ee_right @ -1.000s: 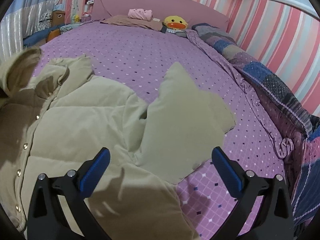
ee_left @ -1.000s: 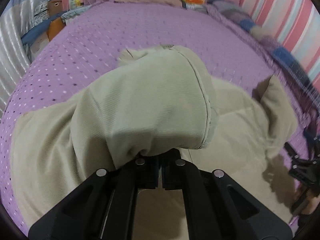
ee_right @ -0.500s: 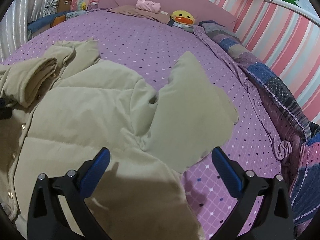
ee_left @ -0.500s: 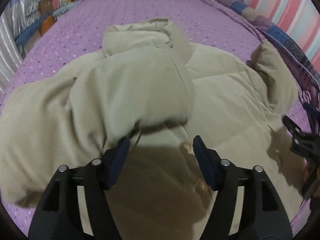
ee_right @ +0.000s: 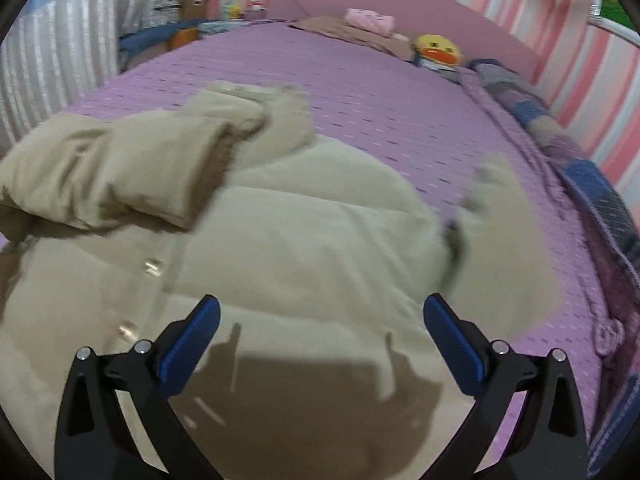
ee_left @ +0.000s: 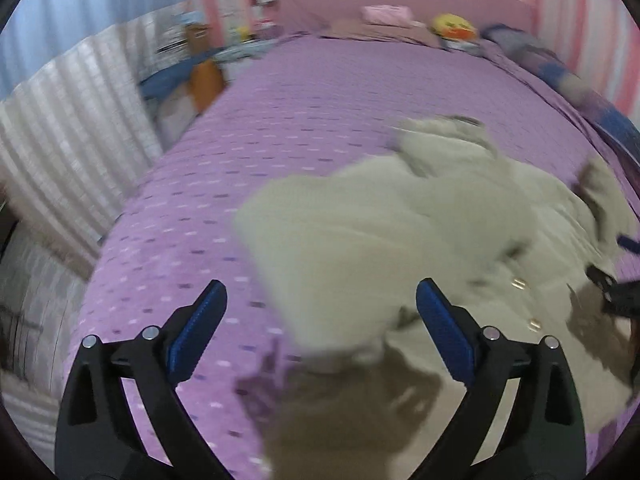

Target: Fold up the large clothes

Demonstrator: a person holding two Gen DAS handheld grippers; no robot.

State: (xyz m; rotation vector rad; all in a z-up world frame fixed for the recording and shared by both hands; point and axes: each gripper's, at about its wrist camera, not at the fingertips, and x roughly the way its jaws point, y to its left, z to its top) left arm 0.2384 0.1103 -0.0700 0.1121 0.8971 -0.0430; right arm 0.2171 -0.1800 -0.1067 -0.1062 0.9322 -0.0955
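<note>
Jacket (ee_right: 280,240), a puffy beige one with snap buttons down the front, lay spread on the purple dotted bed (ee_right: 400,112), and its left sleeve (ee_right: 120,168) now rested folded across the chest, at about ten o'clock in the right wrist view. A second ago that sleeve was still pinched in the left hand-held gripper (ee_left: 320,320); its jaws had just been opening and now stood wide apart, with nothing pressed between the blue pads, only bedspread and the sleeve's edge beyond them. The view from that hand had swung out toward the bed's left side, blurred, so it seemed to be pulling away after the drop. The right hand-held gripper (ee_right: 320,332) hovered over the jacket's lower front, jaws spread and empty as before, though it had drifted closer over the body. The other sleeve (ee_right: 500,240) still stuck out flat at three o'clock, untouched. To my eye the first sleeve fold was done, and the right sleeve looked the natural next piece to bring in. A yellow plush toy (ee_right: 436,50) sat by the headboard at one o'clock.
</note>
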